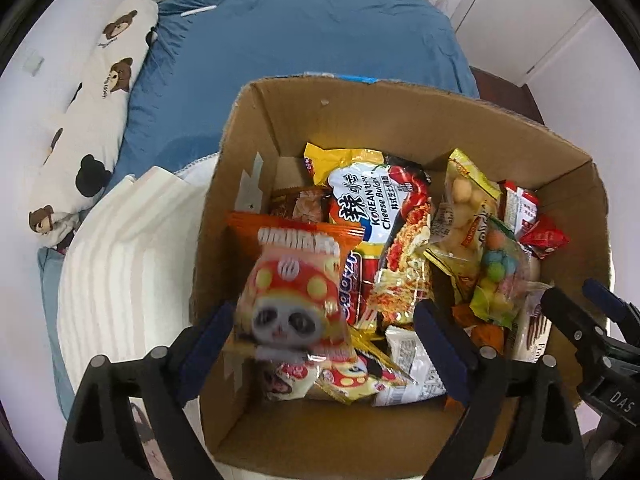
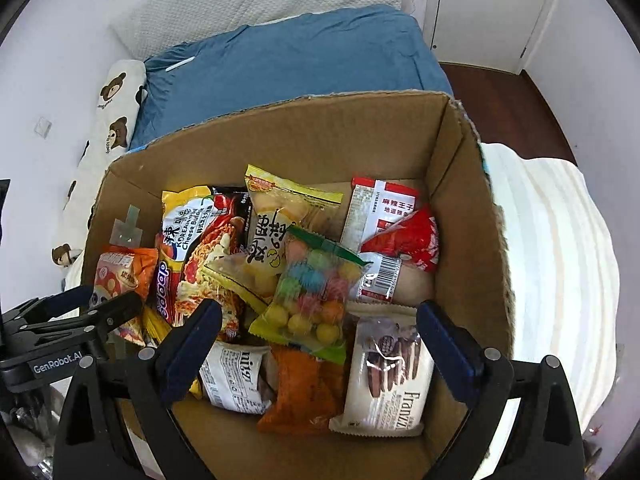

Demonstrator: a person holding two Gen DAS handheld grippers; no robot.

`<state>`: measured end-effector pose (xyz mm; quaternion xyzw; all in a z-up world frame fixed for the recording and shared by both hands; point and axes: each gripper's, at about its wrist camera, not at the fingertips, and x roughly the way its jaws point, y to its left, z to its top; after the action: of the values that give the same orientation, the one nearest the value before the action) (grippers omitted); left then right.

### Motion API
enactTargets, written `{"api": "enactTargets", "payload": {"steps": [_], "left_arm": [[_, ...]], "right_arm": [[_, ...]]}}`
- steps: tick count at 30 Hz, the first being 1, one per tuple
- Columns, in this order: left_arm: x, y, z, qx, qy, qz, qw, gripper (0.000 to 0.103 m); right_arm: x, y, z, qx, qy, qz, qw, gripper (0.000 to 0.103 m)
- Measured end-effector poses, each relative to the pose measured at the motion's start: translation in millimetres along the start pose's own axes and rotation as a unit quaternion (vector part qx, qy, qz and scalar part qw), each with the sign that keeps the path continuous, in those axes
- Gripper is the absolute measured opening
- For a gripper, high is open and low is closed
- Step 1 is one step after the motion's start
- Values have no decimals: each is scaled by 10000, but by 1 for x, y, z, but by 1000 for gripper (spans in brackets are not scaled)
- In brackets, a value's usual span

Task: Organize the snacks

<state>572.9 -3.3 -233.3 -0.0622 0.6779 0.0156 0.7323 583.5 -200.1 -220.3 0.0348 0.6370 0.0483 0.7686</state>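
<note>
Left hand-held gripper [image 1: 324,344] open over cardboard box [image 1: 360,120] w/ blurred orange snack pack [image 1: 292,292] between.

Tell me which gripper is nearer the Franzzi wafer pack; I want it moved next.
Right. The right gripper hangs open above the box with the wafer pack between its fingers. The left gripper is open over the orange raccoon bag, at the box's other side.

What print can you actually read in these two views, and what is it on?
"KOREAN Cheese Buldak": noodle packet.
"Franzz", cut off: white wafer pack.
"GenRobot.AI": left gripper body.
"DAS": right gripper body.
"麻辣王子": red-and-white sachet.
Orange mushroom packet: blurred.
Barcode digits, bear pillow script: too small.
</note>
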Motion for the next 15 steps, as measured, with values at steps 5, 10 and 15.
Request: {"api": "enactTargets", "payload": {"steps": [5, 10, 15], "left_arm": [[-19, -7, -14, 40, -303, 48, 9995, 93], [-42, -12, -31, 95, -700, 101, 9974, 93], [-69, -16, -61, 106, -1053, 24, 9944, 93]], "right_arm": [[-15, 1, -13, -72, -100, 7, 9999, 100], [-36, 4, -31, -164, -290, 22, 9994, 100], [-63, 5, -54, -191, -523, 121, 9984, 100]]}}
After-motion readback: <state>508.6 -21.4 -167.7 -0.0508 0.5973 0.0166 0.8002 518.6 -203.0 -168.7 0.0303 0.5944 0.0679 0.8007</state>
